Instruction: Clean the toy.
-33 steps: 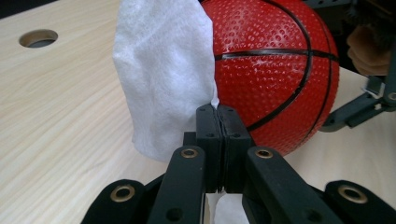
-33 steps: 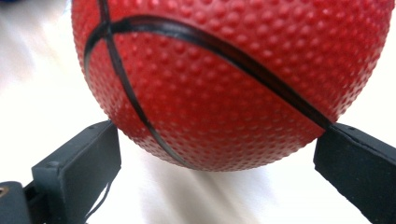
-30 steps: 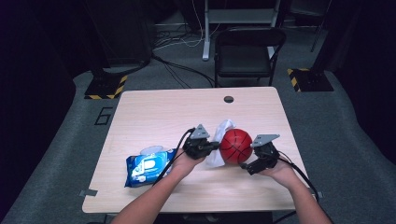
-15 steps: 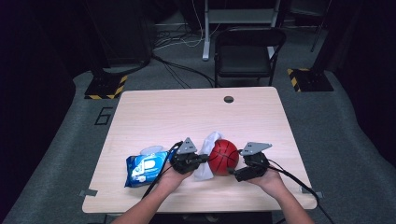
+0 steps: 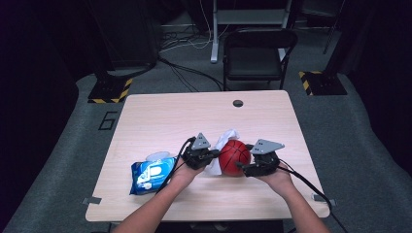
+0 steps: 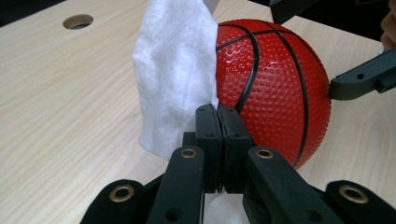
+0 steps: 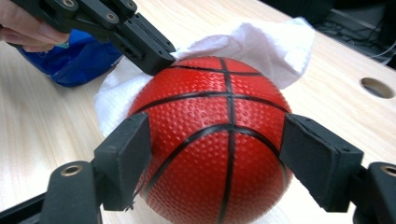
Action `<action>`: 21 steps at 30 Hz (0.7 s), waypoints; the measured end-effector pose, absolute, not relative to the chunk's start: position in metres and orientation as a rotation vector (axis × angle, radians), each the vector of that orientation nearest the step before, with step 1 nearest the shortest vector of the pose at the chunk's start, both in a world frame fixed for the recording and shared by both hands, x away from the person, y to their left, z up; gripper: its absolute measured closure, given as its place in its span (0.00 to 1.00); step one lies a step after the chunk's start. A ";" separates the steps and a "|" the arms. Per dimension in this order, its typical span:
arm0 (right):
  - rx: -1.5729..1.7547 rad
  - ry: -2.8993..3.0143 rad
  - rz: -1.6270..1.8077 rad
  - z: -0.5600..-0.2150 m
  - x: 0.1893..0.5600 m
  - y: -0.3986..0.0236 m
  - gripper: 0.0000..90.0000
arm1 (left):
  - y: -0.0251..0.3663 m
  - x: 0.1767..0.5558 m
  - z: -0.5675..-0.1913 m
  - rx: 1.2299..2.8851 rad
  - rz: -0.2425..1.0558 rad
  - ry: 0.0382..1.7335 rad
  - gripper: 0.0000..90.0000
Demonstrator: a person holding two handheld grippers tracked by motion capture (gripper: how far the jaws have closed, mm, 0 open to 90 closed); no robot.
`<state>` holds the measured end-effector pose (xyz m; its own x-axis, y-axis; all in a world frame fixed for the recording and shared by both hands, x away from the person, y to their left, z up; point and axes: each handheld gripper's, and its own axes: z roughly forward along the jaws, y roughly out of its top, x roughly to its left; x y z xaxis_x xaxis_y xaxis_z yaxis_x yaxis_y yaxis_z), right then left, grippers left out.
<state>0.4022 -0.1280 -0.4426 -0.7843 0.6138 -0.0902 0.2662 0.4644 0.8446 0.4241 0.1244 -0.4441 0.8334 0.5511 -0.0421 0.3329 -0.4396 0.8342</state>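
A small red ball [image 5: 234, 157] sits on the wooden table [image 5: 160, 116] toward its near edge, between the two grippers, with a blue pack of wipes [image 5: 150, 174] off to its left. The left gripper [image 5: 210, 158] is clenched on a white wipe [image 6: 175, 74] that lies against the ball. The right gripper [image 7: 215, 158] has just been closing, its pads now grasping the ball's sides.

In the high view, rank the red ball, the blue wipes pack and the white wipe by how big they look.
1. Blue plastic wipes pack, largest.
2. Red rubber basketball-style ball, a little smaller.
3. White cloth wipe, smallest as seen, but the ball hides part of it, so its true size is unsure.
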 end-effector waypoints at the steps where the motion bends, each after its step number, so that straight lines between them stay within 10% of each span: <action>1: 0.748 2.335 1.254 -0.442 0.404 -0.128 0.27 | 0.124 0.423 -0.443 2.065 0.293 0.636 0.98; 21: 0.981 2.294 1.402 -0.438 0.448 -0.144 0.32 | 0.105 0.414 -0.458 2.068 0.211 0.556 0.98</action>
<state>0.4484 -0.1438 -0.4382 -0.7308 0.6740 0.1079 0.4034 0.2989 0.8648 0.4139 0.1048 -0.4580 0.8818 0.4663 -0.0701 0.3025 -0.4454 0.8427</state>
